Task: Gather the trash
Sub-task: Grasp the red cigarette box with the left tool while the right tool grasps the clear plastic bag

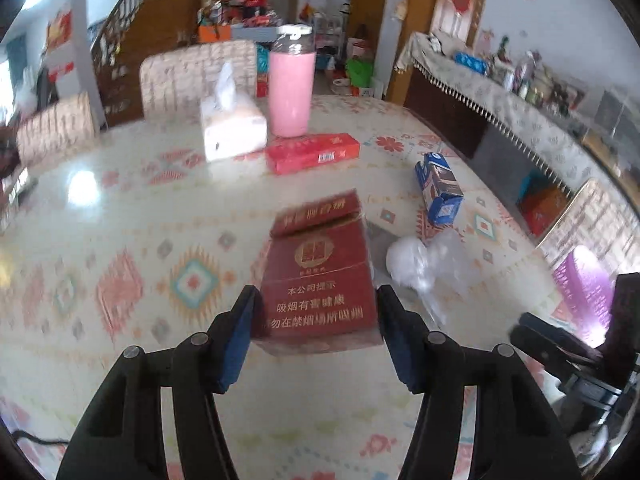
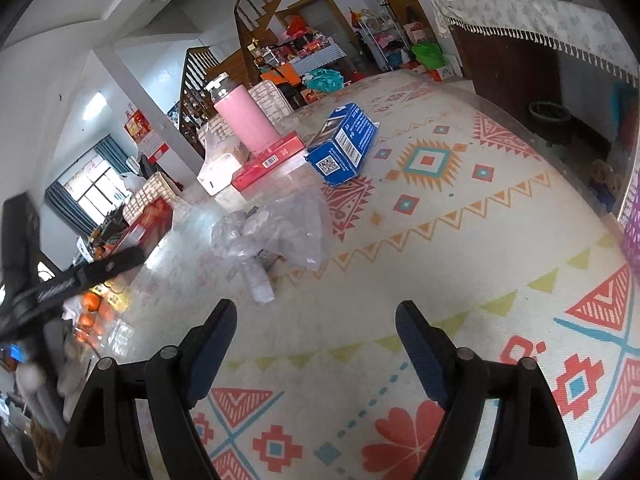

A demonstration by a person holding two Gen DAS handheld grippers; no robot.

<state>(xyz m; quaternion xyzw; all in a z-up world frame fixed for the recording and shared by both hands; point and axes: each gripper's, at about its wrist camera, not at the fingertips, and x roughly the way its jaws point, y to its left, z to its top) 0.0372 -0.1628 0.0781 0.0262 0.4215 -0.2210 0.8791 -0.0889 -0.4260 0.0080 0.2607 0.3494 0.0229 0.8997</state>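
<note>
Cigarette pack [image 1: 318, 276], dark red with gold lettering and its lid flipped up, sat clamped between the blue pads of the left hand-held gripper [image 1: 316, 316], lifted clear of the patterned tabletop [image 1: 120, 216]. Both pads pressed flat against the pack's sides. Just to its right lay a crumpled clear plastic wrapper [image 1: 428, 264] on the tabletop, and farther back a blue carton [image 1: 438, 188] lay on its side. Behind them a red flat box [image 1: 312, 152] rested near a pink bottle [image 1: 290, 92] and a white tissue pack [image 1: 232, 126].

From the right wrist view, the right hand-held gripper [image 2: 316, 328] stood wide apart with nothing between its fingers, hovering over the tabletop [image 2: 460, 248]. The plastic wrapper [image 2: 276, 232] lay just ahead of it, not touched. The blue carton [image 2: 342, 146] lay beyond the wrapper, and the left hand-held gripper with the red pack showed blurred at the left edge.
</note>
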